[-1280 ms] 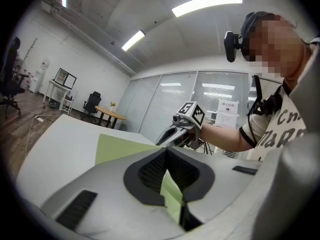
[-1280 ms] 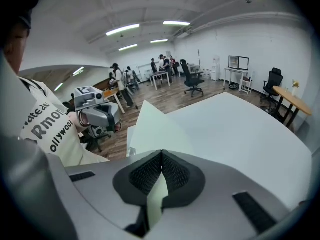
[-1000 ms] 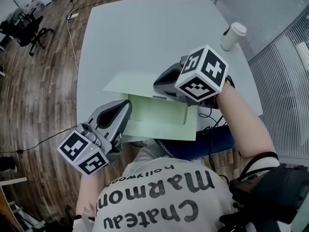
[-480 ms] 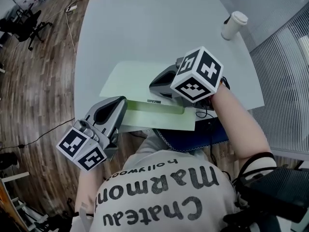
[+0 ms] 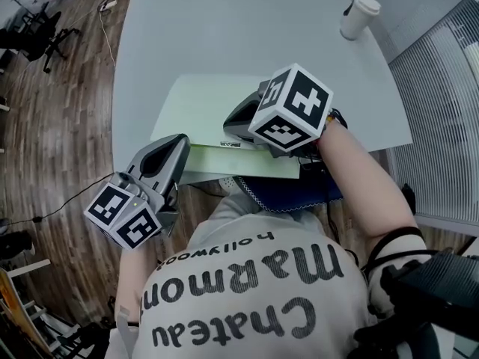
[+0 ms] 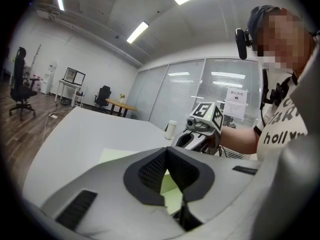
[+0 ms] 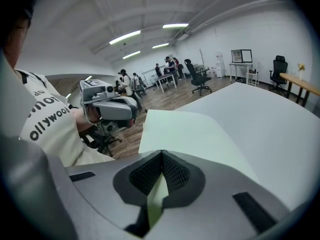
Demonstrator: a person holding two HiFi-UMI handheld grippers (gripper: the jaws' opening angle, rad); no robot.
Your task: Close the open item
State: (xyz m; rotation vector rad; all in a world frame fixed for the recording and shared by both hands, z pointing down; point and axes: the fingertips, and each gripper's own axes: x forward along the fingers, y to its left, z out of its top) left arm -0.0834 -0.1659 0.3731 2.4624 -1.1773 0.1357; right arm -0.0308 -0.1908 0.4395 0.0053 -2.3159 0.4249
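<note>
A pale green paper folder [image 5: 202,111] lies at the near edge of the grey table [image 5: 224,28]. Its front cover is folded down almost flat over the back sheet. My right gripper [image 5: 228,129] is shut on the cover's near right edge, and the green sheet shows edge-on between its pads [image 7: 157,176]. My left gripper [image 5: 184,146] is shut at the folder's near left corner, with green showing between its jaws [image 6: 172,176]. The left gripper view also catches the right gripper [image 6: 192,139] across the folder [image 6: 112,156].
A white paper cup [image 5: 359,15] with a dark lid stands at the table's far right. A dark blue cloth [image 5: 292,193] lies on the person's lap under the table edge. Office chairs [image 5: 37,40] and a floor cable are at the left.
The raised front cover has swung down and away until nearly flat on the back sheet. Both grippers moved forward with it.
</note>
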